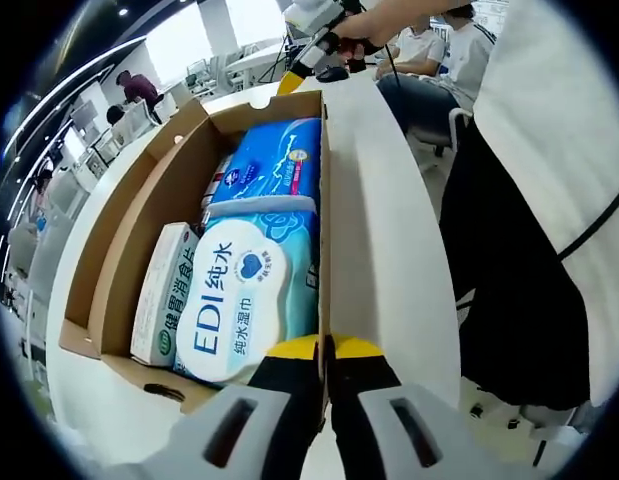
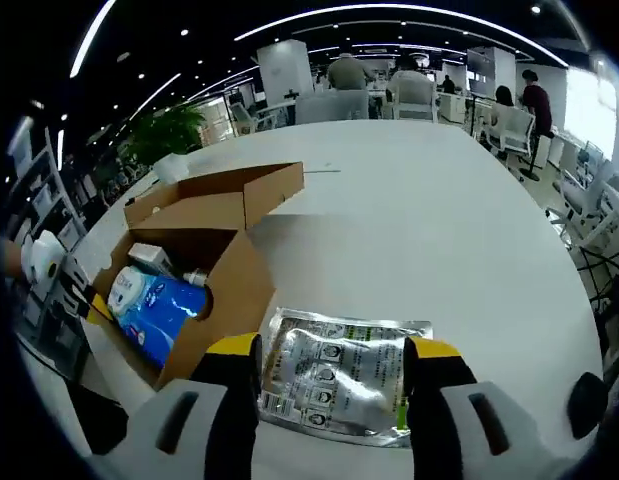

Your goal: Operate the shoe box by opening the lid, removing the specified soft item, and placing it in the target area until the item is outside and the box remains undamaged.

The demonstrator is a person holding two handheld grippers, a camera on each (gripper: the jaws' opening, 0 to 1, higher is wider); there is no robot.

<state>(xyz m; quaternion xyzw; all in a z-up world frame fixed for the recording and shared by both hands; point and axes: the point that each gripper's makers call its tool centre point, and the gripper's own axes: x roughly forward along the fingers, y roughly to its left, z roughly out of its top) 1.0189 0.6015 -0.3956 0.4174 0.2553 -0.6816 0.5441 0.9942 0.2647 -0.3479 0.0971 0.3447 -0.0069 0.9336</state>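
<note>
Left gripper (image 1: 326, 348) pinched shut on the shoe box (image 1: 169, 190) side edge. Right gripper (image 2: 332, 352) was open around the silver pouch (image 2: 339, 375), which we saw lying on the table (image 2: 439, 230) beside the box, wide bare tabletop beyond.

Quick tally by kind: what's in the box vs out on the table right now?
Blue and white soft packs in the shoe box: 2, the EDI wipes pack and the blue pack behind it
Small white carton in the box: 1
Silver pouch out on the table: 1
Total: 4 items, with 3 inside and 1 outside. More may be hidden beneath them.
</note>
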